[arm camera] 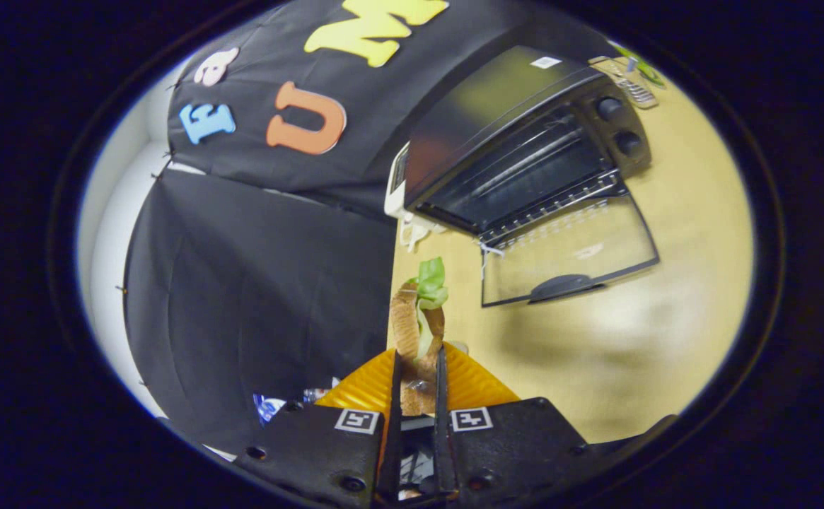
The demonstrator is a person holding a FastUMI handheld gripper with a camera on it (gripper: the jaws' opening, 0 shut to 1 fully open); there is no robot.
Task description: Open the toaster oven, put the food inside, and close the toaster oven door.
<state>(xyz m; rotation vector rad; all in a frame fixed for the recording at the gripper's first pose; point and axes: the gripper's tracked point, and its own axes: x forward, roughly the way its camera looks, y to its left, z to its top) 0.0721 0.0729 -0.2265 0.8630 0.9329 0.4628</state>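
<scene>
The sandwich (422, 332), bread with a green leaf sticking out of its far end, stood pinched between the two fingers of the tongs (419, 385), which were drawn in almost together with both pressing its sides. Its long axis ran straight ahead along the fingers, leaf end leading. It appeared lifted clear of the bench (666, 339), with an orange ridged plate (468, 385) showing just behind the fingers.

Ahead and off to the right of the tongs, well apart from the food, lay the toaster oven (518, 141), toward the far edge of the bench. Its glass door (567, 251) was already dropped open, lying flat toward the tongs with the handle at the near edge, and the wire rack (546, 201) sat at the mouth of the dark cavity. Two knobs (617, 124) marked its right side.

The next move would likely turn on swinging the sandwich rightward and forward, over the open door, leaf end first onto the rack.
</scene>
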